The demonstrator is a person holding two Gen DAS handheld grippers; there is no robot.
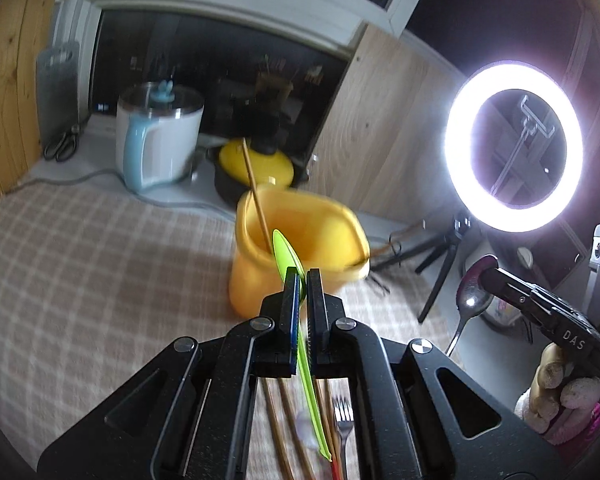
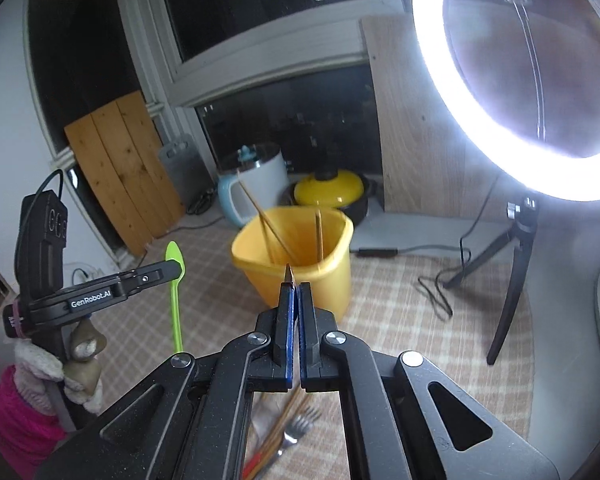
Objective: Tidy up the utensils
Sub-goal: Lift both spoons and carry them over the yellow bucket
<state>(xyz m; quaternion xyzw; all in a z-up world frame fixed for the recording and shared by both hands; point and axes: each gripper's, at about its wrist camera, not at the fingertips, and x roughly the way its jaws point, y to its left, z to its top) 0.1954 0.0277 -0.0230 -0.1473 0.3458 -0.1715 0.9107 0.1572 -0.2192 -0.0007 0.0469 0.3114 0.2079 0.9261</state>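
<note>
The left gripper [image 1: 303,276] points down at a slant toward the yellow bin [image 1: 300,248], and its jaws are squeezed on a green spoon [image 1: 286,252]. The spoon's bowl sticks out past the tips, right in front of the bin's near rim. The right gripper [image 2: 295,286] also tilts down toward the bin, and its jaws are pressed on a metal spoon [image 1: 474,292], held by the bowl with the handle hanging down. A hand in a fuzzy glove [image 2: 82,364] holds the left tool, and a pink sleeve [image 2: 12,420] shows below it.

The bin stands upright on the counter [image 1: 80,260], with 3 thin wooden chopsticks [image 2: 266,224] leaning inside it. There is bare cloth to the left of the bin and in front of it. More chopsticks and a fork [image 1: 343,420] lie on the cloth under the tools.

The counter has a pale checked cloth. Behind the bin are a white and blue kettle [image 1: 156,140] and a pot with a yellow lid [image 1: 260,162]. A bright ring light [image 1: 514,146] on a small black tripod [image 1: 440,256] stands to the right, near a wood panel and a dark window
</note>
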